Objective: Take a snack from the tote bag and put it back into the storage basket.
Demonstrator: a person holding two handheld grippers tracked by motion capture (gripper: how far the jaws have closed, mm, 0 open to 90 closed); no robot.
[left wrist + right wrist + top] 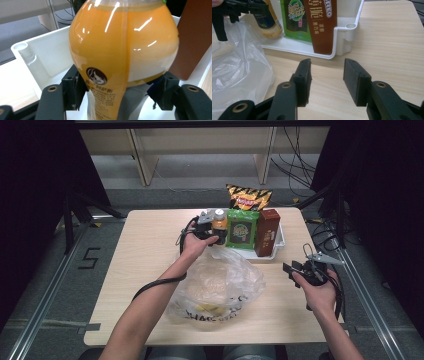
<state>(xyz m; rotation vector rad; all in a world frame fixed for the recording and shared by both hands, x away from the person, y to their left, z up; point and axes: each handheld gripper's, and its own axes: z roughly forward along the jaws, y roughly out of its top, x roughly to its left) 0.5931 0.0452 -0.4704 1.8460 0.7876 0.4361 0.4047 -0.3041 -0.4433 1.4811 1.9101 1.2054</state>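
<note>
Orange liquid fills the bottle [123, 47] that sits between the 2 jaws of the left gripper [122, 92], and both pads press against its lower body, so that gripper is clamped on it. From the high view, the same bottle [219, 225] stands at the left end of the white tray [278, 245] at the far side of the wooden table [145, 255], with the left gripper [206, 231] at it. Just beside the bottle stands a green packet [242, 230], then a brown box [267, 232]; a striped snack bag [247, 196] lies behind the tray. Near the table's middle lies a clear plastic bag [220, 287], close in front of the tray. The right gripper [326, 81] hovers above bare table at the right, well apart from the tray, its jaws spread with nothing between them.
</note>
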